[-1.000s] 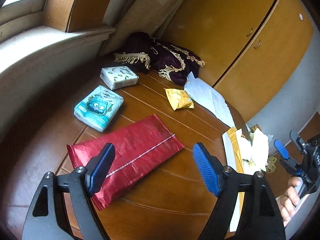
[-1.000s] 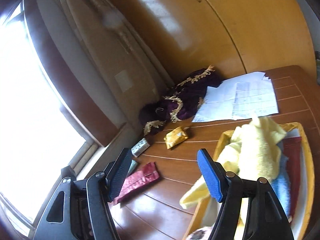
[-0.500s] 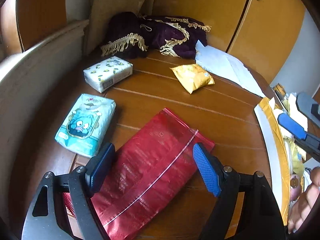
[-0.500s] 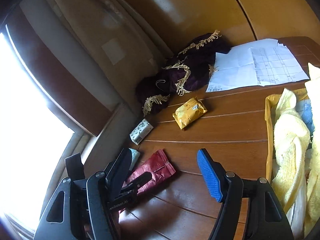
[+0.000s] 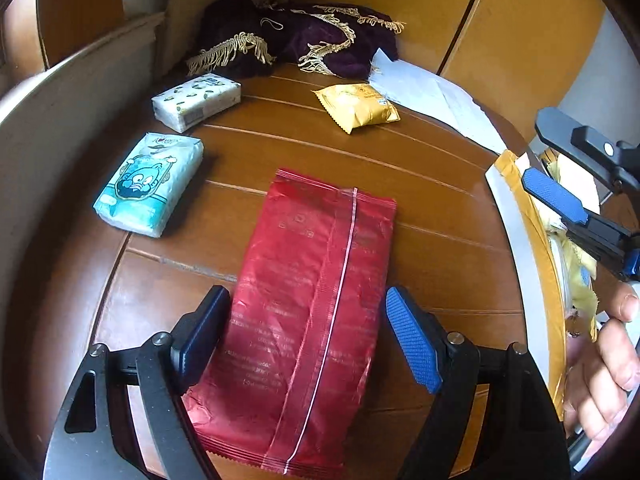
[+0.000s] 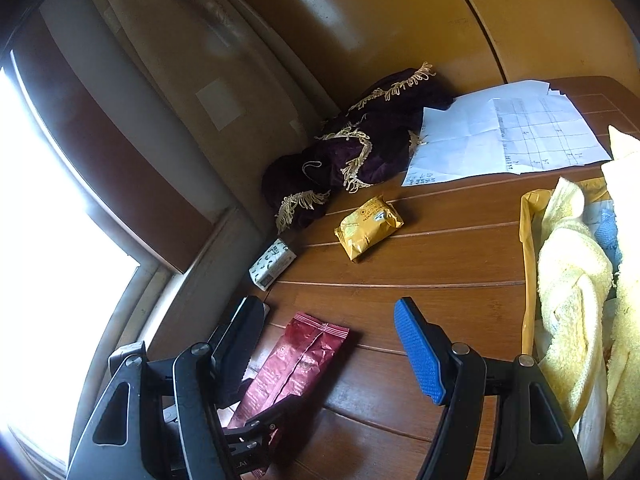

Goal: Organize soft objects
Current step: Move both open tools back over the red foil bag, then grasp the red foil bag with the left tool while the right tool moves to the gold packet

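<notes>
The left gripper, fingers open, straddles the red pouch lying flat on the worktop; it looks light, crinkly and slippery, best pinched across its width, while the right gripper hovers open.

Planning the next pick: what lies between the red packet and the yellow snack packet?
Only bare wooden table; the left wrist view shows nothing between the red packet and the yellow snack packet.
</notes>
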Tool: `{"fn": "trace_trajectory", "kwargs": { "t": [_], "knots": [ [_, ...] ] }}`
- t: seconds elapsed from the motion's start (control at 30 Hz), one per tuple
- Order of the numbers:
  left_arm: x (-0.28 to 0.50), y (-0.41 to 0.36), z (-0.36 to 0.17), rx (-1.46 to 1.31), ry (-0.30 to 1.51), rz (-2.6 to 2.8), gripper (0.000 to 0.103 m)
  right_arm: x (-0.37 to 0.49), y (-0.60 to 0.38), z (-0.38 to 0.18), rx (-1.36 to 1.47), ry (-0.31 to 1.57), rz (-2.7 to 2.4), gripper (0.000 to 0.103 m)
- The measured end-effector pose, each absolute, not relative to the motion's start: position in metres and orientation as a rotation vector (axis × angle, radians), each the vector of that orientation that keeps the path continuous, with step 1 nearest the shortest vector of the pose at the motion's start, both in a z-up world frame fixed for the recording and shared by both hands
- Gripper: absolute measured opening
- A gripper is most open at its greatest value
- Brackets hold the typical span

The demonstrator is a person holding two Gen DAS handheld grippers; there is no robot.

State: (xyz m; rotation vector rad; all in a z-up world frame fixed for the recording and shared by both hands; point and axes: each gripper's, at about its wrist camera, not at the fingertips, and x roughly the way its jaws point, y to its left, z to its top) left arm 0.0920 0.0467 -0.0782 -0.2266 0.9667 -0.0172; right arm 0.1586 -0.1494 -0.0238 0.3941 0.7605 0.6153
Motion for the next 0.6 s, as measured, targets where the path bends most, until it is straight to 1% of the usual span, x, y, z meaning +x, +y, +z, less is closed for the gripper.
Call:
{"fn": "trace_trajectory", "kwargs": {
  "t": [0.2,0.27,0.3,0.33,0.43,0.53,0.6],
  "knots": [
    [0.091,0.023,-0.086,-0.065,0.937,0.049,0.080,0.158,-0.149,-0.024,0.392,0.761,0.618,0.071],
    [0.090,0.022,-0.087,-0.049,0.923,0.062,0.080,0.158,-0.149,-0.025,0.394,0.763,0.616,0.071],
    [0.090,0.023,-0.087,-0.053,0.915,0.067,0.078,0.159,-0.149,-0.025,0.396,0.765,0.617,0.071],
    [0.090,0.025,-0.086,-0.056,0.908,0.074,0.072,0.159,-0.149,-0.025,0.397,0.767,0.617,0.071],
    [0.089,0.030,-0.084,-0.079,0.905,0.063,0.065,0.158,-0.149,-0.025,0.397,0.766,0.618,0.071],
    [0.088,0.036,-0.082,-0.119,0.899,0.054,0.062,0.157,-0.148,-0.024,0.393,0.762,0.620,0.071],
    [0.086,0.042,-0.080,-0.192,0.887,0.031,0.061,0.157,-0.147,-0.024,0.389,0.762,0.620,0.071]
  ]
}}
